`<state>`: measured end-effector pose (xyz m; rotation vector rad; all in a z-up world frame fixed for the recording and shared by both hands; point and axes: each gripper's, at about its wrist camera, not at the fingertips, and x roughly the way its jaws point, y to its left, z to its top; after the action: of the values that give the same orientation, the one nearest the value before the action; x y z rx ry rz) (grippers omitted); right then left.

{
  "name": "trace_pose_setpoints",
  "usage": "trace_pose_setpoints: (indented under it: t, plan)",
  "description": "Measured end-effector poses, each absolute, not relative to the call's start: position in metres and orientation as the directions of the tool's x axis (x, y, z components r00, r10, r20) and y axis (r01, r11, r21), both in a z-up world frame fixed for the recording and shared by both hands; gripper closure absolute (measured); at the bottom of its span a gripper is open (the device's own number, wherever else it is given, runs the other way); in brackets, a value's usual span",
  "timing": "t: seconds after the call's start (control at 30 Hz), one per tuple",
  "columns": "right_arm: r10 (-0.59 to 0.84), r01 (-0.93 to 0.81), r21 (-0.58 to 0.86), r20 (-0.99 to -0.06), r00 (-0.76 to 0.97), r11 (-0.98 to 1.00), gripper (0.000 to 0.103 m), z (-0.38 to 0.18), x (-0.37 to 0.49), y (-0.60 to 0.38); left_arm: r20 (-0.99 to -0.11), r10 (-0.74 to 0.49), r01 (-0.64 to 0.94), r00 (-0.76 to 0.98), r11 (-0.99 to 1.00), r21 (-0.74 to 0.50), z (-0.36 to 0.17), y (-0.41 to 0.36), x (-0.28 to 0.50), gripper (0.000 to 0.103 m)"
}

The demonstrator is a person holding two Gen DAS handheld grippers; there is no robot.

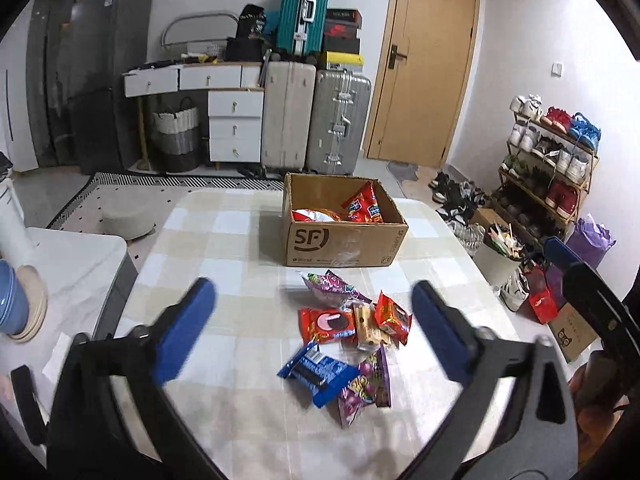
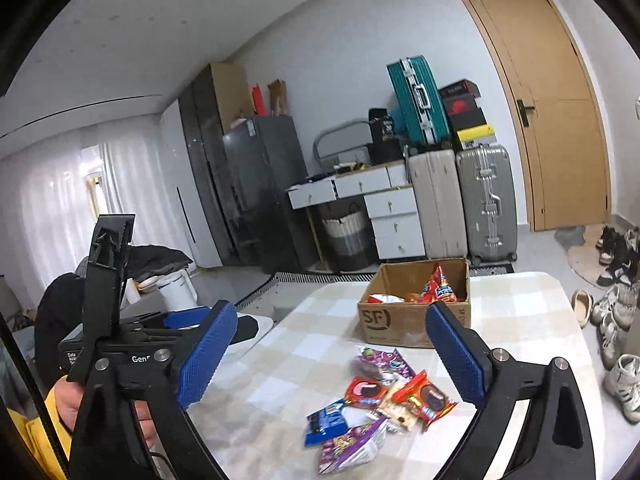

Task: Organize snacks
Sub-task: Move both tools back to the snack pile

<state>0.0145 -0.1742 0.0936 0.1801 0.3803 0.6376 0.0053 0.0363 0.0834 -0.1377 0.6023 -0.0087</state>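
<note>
**Cardboard box part-filled, loose packets still waiting**

Cardboard, printed SF, the box (image 1: 346,236) stands at the far side of the checked surface (image 1: 224,256) and already holds a few red packets. Nearer lies a small heap of snacks (image 1: 348,340): red, blue and purple wrappers, overlapping, glossy and crinkled. The left claw (image 1: 314,328) and right claw (image 2: 332,354) both hang released, jaws wide, nothing between them. The step looks like reaching for another packet; next, one claw must drop onto a single wrapper's edge without dragging its neighbours.

The surface (image 1: 240,240) is viewed obliquely from above, from its near edge; snacks (image 1: 348,336) and box (image 1: 344,236) at 12 o'clock are shared.
</note>
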Motion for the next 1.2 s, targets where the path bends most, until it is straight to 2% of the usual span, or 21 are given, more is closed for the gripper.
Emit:
trace_pose_setpoints:
  t: [0.2,0.33,0.43,0.53,0.73,1.2]
  plan:
    - [0.604,-0.539,0.278,-0.279,0.747,0.795,0.001,0.080,-0.018,-0.177,-0.530,-0.083,-0.008,0.844,0.986,-0.167,0.079,0.042,-0.042,0.001]
    - [0.591,-0.521,0.282,-0.323,0.739,0.806,0.001,0.058,-0.025,-0.178,-0.497,-0.063,-0.015,0.866,0.988,-0.152,0.067,0.045,-0.065,0.001]
    - [0.584,-0.506,0.293,-0.371,0.722,0.811,0.001,0.038,-0.022,-0.176,-0.504,-0.047,-0.019,0.862,0.992,-0.126,0.050,0.046,-0.073,0.001]
    - [0.586,-0.488,0.327,-0.407,0.700,0.809,0.001,0.018,-0.016,-0.177,-0.538,-0.044,-0.015,0.842,0.994,-0.104,0.026,0.046,-0.067,0.001]
    - [0.604,-0.457,0.398,-0.460,0.651,0.796,0.001,-0.013,0.000,-0.175,-0.651,-0.076,-0.026,0.755,0.989,-0.145,-0.022,0.045,-0.038,0.001]
    - [0.605,-0.426,0.429,-0.575,0.551,0.796,0.001,-0.064,0.044,-0.157,-0.718,-0.098,-0.018,0.689,0.988,-0.153,-0.075,0.040,0.020,0.001]
